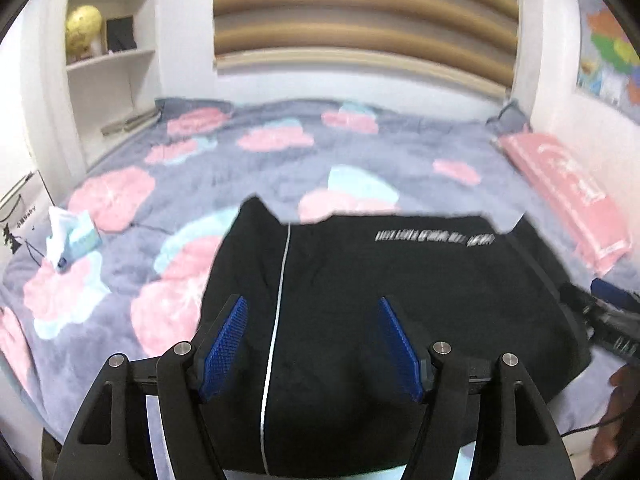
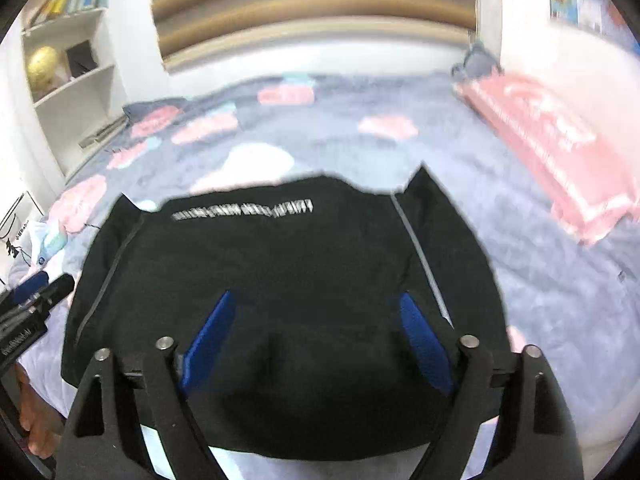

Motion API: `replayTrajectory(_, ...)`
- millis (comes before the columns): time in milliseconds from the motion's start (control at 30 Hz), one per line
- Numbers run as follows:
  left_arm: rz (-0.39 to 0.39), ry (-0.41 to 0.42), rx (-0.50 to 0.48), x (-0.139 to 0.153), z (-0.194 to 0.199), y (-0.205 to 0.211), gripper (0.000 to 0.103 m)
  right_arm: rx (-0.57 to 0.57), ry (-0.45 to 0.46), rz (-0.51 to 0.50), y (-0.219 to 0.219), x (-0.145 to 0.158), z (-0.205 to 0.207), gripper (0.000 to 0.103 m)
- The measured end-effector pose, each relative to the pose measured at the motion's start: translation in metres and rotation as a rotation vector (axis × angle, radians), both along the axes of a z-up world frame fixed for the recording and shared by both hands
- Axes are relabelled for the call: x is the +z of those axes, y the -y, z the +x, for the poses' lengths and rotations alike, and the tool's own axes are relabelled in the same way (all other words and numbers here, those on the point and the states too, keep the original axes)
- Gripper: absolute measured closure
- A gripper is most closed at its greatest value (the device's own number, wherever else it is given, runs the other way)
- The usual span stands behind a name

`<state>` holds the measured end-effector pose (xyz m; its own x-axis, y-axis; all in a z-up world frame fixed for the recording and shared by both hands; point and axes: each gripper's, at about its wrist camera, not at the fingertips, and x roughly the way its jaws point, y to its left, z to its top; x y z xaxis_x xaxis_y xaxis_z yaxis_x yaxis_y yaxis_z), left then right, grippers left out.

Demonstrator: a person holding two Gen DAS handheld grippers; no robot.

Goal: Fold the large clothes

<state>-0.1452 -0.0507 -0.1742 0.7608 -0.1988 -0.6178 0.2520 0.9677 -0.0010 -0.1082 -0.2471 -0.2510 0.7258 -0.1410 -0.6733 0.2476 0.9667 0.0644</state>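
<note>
A black garment [image 1: 360, 280] with a thin white stripe and a line of white lettering lies partly folded on the bed, near its front edge. It also shows in the right wrist view [image 2: 280, 272]. My left gripper [image 1: 312, 308] is open, its blue pads above the garment's left part, holding nothing. My right gripper [image 2: 316, 304] is open above the garment's near right part, holding nothing. The right gripper also shows at the right edge of the left wrist view [image 1: 612, 316]; the left gripper shows at the left edge of the right wrist view [image 2: 32, 300].
The bed carries a grey blanket with pink and blue clouds [image 1: 280, 160]. A pink pillow [image 1: 568, 196] lies along the right wall. A tissue box [image 1: 72, 236] sits at the bed's left. White shelves [image 1: 112, 60] stand at the back left.
</note>
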Motion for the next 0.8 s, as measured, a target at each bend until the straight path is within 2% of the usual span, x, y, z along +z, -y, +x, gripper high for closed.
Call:
replayTrajectory(67, -0.002, 0.046, 0.03, 0.016, -0.008, -0.002, 0.034, 0.002, 0.024, -0.053, -0.013, 0.017, -0.006, 0.014)
replayTrajectory(200, 0.006, 0.162, 0.053, 0.041, -0.03, -0.008, 0.034, 0.024, 0.067, -0.085, -0.03, 0.037, -0.014, 0.013)
replayTrajectory(300, 0.015, 0.23, 0.03, 0.043, -0.043, -0.007, 0.025, 0.056, 0.086, -0.124, -0.043, 0.04, -0.015, 0.008)
replayTrajectory(400, 0.034, 0.205, 0.024, 0.033, -0.046, -0.005, 0.024, 0.057, 0.047, -0.158, -0.055, 0.03, -0.013, 0.007)
replayTrajectory(600, 0.054, 0.164, 0.019, 0.017, -0.044, -0.01, 0.025, 0.056, 0.007, -0.15, -0.067, 0.013, -0.009, 0.007)
replayTrajectory(800, 0.07, 0.172, 0.006, 0.017, -0.044, -0.01, 0.025, 0.066, -0.02, -0.127, -0.068, 0.0, -0.007, 0.008)
